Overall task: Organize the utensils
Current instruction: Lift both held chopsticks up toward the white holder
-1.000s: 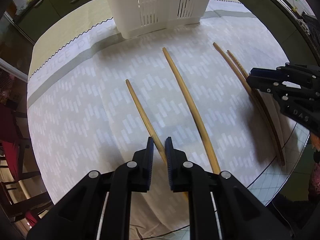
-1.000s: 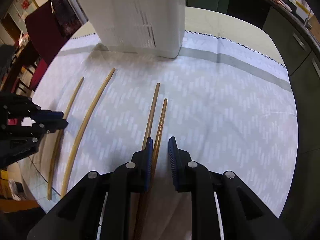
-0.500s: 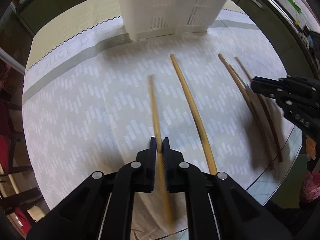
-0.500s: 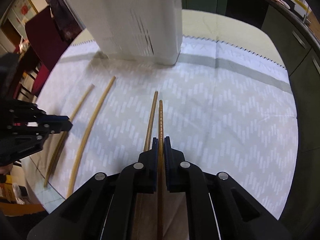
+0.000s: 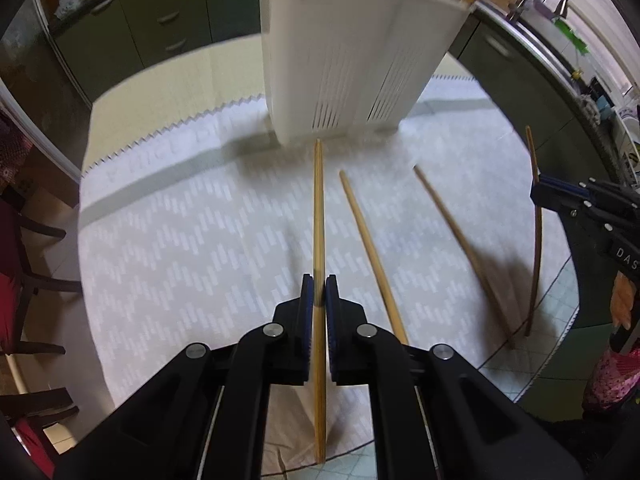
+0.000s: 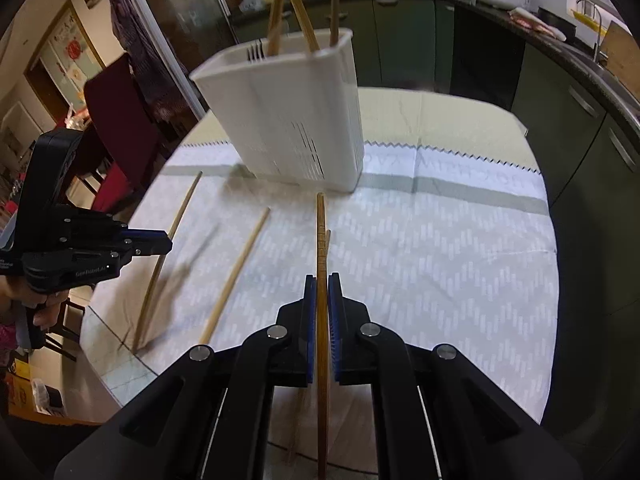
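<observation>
Left claw (image 5: 319, 296) clamped on a pale bamboo chopstick (image 5: 319, 216), pads pressed against both sides of the shaft; stick lifted off the cloth, running straight ahead out of the claw with its far tip pointing at the base of the white slotted utensil holder (image 5: 352, 60); thicker rear end trailing back between the claw's arms. Smooth, light tan, slim and slightly tapered.

Right claw (image 6: 322, 296) clamped on a darker brown chopstick (image 6: 321, 248), likewise raised clear of the cloth; fine ridges ringed around the shaft toward its far tip; tip aimed at the holder's lower front corner.

Two more chopsticks flat on the white patterned tablecloth (image 5: 180, 240) in the left wrist view: a pale one (image 5: 372, 256) just beside the held stick, and a browner one (image 5: 464, 256) further toward the right claw; both lying roughly lengthwise toward the holder, well short of it. In the right wrist view, part of the browner one visible directly under and behind the held stick.

Holder upright at the far side of the round table (image 6: 460, 108), tall, narrow vertical slits low on its walls; several chopsticks (image 6: 296, 4) already standing inside, leaning at different angles above the rim. Edges of the holder blurred in both views.
</observation>
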### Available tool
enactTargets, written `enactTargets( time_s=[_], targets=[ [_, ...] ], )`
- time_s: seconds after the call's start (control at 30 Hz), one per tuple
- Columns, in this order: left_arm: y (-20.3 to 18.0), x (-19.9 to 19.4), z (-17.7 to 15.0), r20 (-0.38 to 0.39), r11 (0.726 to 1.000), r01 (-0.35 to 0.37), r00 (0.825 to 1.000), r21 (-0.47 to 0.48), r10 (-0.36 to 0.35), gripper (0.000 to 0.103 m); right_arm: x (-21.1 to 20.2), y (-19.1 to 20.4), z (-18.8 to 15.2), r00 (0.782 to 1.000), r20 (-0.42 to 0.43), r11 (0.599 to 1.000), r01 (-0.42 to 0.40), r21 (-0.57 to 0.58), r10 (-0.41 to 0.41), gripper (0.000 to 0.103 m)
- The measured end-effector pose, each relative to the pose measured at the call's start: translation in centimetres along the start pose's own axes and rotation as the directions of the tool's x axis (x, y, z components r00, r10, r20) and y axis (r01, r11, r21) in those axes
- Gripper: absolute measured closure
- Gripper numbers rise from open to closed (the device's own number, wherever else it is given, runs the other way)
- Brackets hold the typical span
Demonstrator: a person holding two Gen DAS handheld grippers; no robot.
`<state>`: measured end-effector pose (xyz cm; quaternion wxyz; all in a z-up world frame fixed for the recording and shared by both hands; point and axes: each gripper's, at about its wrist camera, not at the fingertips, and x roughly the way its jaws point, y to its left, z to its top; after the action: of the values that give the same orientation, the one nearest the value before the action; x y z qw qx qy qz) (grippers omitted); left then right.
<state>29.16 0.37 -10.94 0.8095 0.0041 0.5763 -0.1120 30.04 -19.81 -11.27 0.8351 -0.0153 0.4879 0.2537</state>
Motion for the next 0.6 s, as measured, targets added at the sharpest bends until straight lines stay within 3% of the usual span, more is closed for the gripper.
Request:
enactTargets(
  time_s=[0.37,0.6],
  targets=[
    [-2.2,-5.9,-1.2,0.141,0.999,0.005,0.99,0.033,-0.01,0.097,-4.0,0.9,-1.8,0.996,0.083,1.0,-0.025,-0.016,0.026,0.096],
    [-2.8,-8.4,-1.9,0.19,0.999,0.017,0.981,0.044,-0.025,0.097,-6.4,1.4,-2.1,0.99,0.137,0.999,-0.038,-0.027,0.042,0.096]
  ],
)
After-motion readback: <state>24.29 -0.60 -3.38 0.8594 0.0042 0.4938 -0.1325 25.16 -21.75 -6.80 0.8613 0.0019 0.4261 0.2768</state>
